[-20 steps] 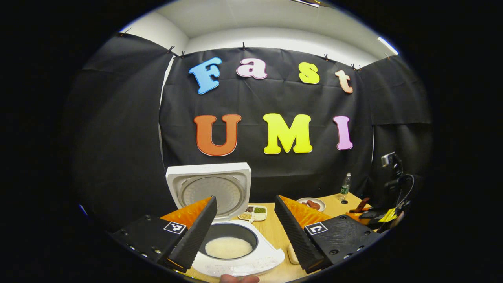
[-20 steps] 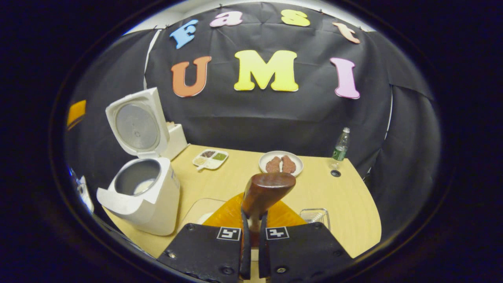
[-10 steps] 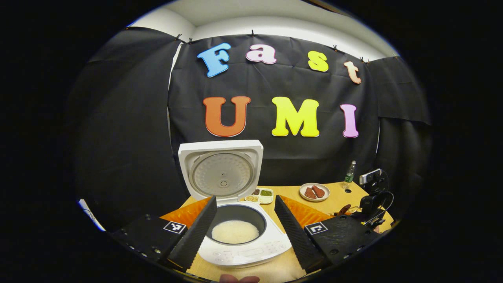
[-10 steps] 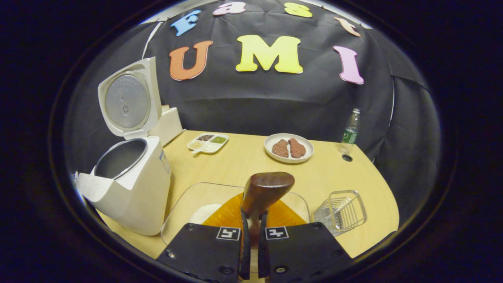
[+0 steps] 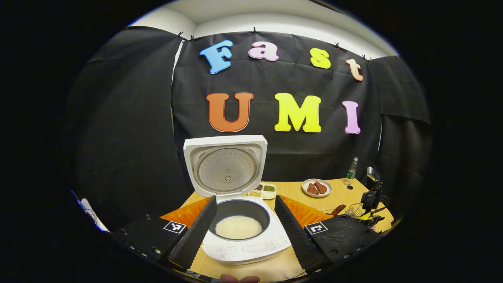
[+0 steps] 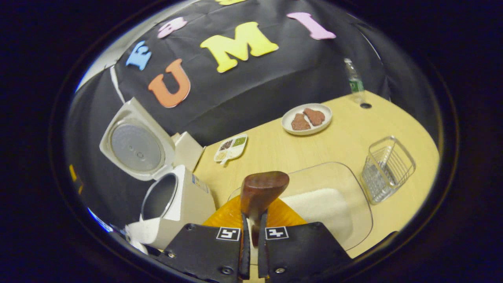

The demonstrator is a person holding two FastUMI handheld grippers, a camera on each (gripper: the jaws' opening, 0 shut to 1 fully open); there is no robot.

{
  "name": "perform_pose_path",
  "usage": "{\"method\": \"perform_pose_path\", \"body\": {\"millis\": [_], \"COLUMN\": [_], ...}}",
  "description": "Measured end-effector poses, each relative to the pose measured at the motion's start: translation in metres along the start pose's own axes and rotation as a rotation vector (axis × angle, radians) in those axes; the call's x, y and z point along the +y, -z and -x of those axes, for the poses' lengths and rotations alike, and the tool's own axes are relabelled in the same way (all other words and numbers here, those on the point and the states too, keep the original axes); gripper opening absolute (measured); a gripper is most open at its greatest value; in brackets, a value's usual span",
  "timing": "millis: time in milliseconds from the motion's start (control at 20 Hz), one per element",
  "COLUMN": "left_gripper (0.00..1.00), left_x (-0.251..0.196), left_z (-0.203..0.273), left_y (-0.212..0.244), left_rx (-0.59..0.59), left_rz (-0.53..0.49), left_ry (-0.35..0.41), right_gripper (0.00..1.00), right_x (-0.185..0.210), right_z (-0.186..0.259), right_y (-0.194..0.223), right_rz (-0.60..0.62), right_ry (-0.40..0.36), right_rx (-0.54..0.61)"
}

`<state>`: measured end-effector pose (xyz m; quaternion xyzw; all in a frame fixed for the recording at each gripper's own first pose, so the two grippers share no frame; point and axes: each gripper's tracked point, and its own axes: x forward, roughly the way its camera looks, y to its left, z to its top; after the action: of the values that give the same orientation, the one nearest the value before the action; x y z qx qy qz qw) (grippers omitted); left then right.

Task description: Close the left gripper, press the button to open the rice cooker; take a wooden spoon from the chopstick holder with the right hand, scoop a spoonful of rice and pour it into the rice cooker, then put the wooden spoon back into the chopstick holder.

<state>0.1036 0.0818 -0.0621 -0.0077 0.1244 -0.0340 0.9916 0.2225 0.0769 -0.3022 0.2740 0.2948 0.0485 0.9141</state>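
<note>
Tilting sideways now, my right gripper point(image 6: 251, 251) clamps the smooth wooden spoon point(image 6: 261, 190); left gripper point(image 5: 245, 232) gapes around the white rice cooker point(image 5: 239, 220).

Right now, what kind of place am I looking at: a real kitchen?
Probably a staged kitchen corner in a cloth-walled booth, not a home kitchen. A wooden table carries an open rice cooker, a plate of meat and a wire chopstick holder.

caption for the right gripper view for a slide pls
Right gripper shut on the wooden spoon above the glass tray of rice, open rice cooker alongside.
</note>
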Motion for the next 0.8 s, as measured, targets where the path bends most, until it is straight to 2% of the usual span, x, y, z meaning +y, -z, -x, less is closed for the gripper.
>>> {"method": "perform_pose_path", "body": {"millis": [250, 400, 700, 800], "left_gripper": [0.94, 0.94, 0.94, 0.94], "left_x": [-0.006, -0.012, -0.029, -0.033], "left_z": [0.003, 0.003, 0.007, 0.009], "left_y": [0.0, 0.0, -0.006, -0.006], "left_rx": [-0.005, -0.001, -0.01, -0.009], "left_rz": [-0.002, -0.018, -0.022, -0.019], "left_ry": [0.009, 0.018, 0.048, 0.054], "right_gripper": [0.1, 0.1, 0.1, 0.1], "right_x": [-0.023, -0.035, -0.062, -0.067], "right_z": [0.015, 0.023, 0.059, 0.071], "right_y": [-0.002, -0.008, -0.055, -0.073], "right_rz": [-0.256, -0.363, -0.536, -0.606], "right_ry": [-0.021, -0.017, -0.046, -0.08], "right_rx": [-0.003, -0.034, -0.162, -0.217]}}
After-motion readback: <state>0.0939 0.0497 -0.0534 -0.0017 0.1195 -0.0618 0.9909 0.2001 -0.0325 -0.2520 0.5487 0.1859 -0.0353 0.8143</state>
